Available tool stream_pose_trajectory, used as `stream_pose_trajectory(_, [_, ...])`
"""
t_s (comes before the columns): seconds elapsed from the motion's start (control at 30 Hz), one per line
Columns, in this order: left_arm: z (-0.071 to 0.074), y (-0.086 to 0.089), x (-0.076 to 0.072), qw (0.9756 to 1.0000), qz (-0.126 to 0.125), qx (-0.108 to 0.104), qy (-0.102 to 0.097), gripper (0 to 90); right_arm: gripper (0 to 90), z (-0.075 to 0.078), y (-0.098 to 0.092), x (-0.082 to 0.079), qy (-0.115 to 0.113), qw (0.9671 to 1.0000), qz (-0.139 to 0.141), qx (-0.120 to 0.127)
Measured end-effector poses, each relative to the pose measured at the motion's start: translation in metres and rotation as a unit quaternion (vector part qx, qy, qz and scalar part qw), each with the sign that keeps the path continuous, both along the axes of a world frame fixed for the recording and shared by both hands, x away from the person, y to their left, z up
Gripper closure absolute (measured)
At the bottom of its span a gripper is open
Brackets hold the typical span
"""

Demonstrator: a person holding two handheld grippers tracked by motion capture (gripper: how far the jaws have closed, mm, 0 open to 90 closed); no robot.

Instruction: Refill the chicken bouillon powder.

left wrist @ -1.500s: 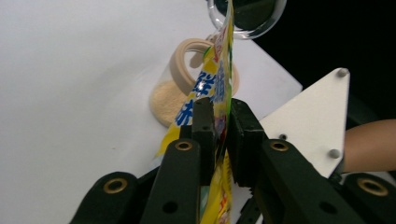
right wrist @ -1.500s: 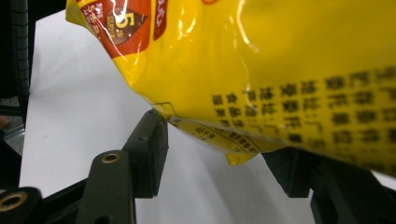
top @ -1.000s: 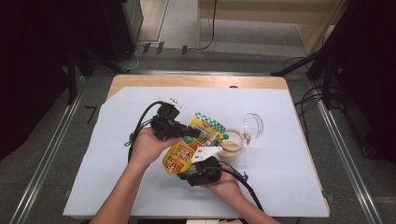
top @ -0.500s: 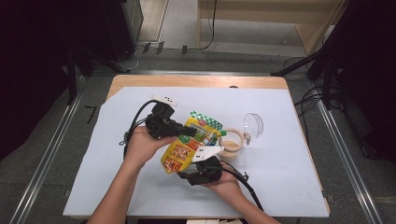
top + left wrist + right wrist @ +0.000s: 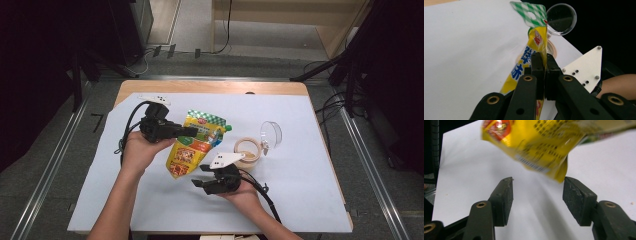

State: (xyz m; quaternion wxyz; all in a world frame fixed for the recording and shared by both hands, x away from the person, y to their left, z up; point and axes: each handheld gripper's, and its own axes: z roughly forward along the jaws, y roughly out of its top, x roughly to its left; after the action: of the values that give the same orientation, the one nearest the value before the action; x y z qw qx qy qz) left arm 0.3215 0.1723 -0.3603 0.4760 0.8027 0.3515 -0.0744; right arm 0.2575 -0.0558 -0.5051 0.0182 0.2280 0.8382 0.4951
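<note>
While the left gripper (image 5: 192, 131) clamps its jaws on the thin side edge of the yellow snack pouch (image 5: 192, 145), the pouch hangs off the white sheet (image 5: 300, 190), slanting from its green-checked top at about 1 o'clock down to 7 o'clock in the high view. At roughly 5 o'clock of the pouch, the right gripper (image 5: 537, 186) stands with its jaws apart and empty, the pouch's lower corner just above and beyond them, not touching. A tape roll (image 5: 247, 150) and a clear round lid (image 5: 270, 132) lie at about 3 o'clock of the pouch.

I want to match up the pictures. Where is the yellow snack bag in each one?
High view: snack bag at table centre, held up.
Left gripper view: centre, pinched between the black jaws.
Right gripper view: along the top, above the open jaws.
Shared landmark: white table sheet.
</note>
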Motion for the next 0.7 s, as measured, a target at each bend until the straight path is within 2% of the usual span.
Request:
stream_pose_trajectory(0.17, [0.001, 0.012, 0.002, 0.9997, 0.016, -0.02, -0.005, 88.6, 43.0, 0.0, -0.001, 0.001, -0.001, 1.0, 0.0, 0.005])
stream_pose_trajectory(0.33, [-0.004, 0.02, 0.006, 0.9991, 0.041, -0.011, -0.007, 89.1, 43.7, 0.001, -0.001, 0.0, 0.004, 0.9999, 0.006, 0.013])
stream_pose_trajectory(0.6, [-0.014, 0.03, 0.013, 0.9973, 0.072, -0.009, -0.008, 89.5, 43.7, 0.004, -0.002, -0.001, -0.006, 0.9996, 0.006, 0.026])
stream_pose_trajectory(0.7, [-0.017, 0.036, 0.015, 0.9958, 0.088, -0.021, -0.012, 89.5, 43.5, 0.004, -0.002, -0.001, -0.008, 0.9997, 0.001, 0.023])
